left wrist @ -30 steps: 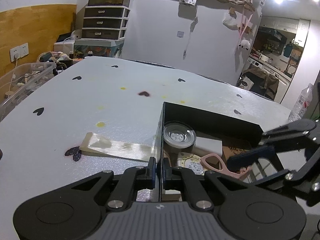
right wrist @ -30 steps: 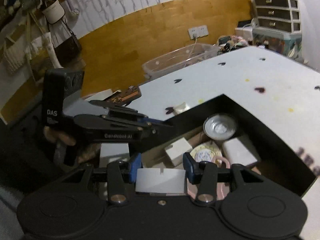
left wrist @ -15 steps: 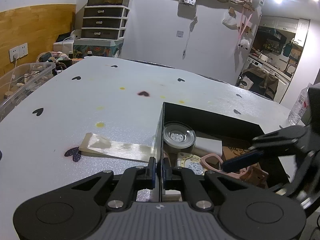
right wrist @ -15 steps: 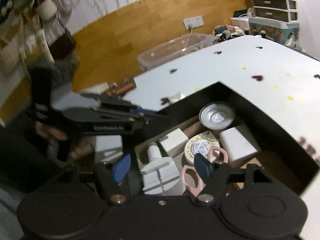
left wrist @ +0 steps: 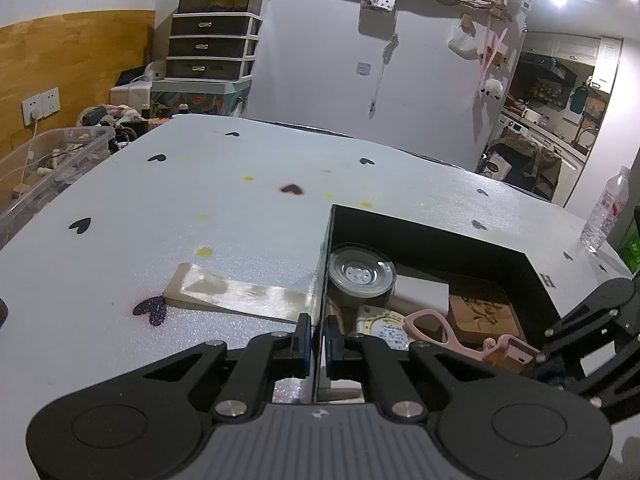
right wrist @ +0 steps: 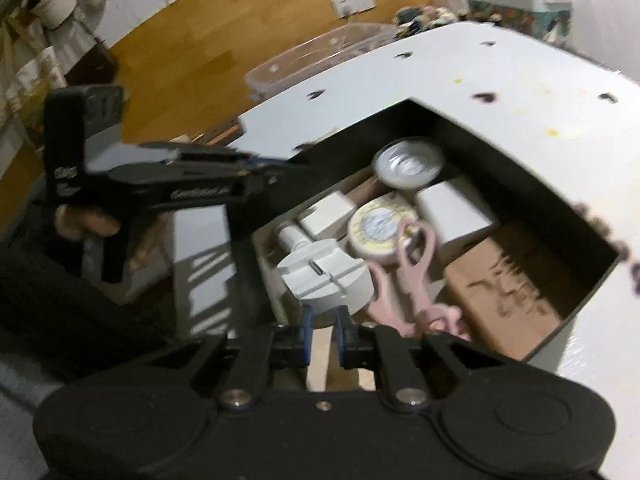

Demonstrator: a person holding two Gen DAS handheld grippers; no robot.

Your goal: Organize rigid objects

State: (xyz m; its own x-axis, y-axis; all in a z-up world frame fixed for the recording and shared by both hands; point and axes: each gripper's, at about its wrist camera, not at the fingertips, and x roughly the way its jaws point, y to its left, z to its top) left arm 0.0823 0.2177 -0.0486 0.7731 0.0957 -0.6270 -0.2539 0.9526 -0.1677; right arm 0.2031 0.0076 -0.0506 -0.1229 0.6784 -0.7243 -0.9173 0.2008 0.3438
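A black open box [left wrist: 440,236] stands on the white table. My left gripper [left wrist: 318,344] is shut on its thin left wall. Inside lie a round metal tin [left wrist: 360,272], a white block [left wrist: 420,292], a tape roll [left wrist: 380,326], pink scissors [left wrist: 436,328] and a brown board [left wrist: 480,308]. In the right wrist view my right gripper [right wrist: 323,332] hovers over the box's near end, shut with nothing between its fingers. A white round holder [right wrist: 324,280] lies in the box just beyond its fingertips, beside the scissors [right wrist: 412,272].
A beige wedge-shaped slab [left wrist: 236,292] lies on the table [left wrist: 200,184] left of the box. A clear plastic bin [left wrist: 48,160] sits off the table's left edge. A water bottle [left wrist: 606,208] stands at the far right.
My right gripper held the white holder, opened wide and let it drop into the box, then closed empty. My left gripper has kept its grip on the box wall.
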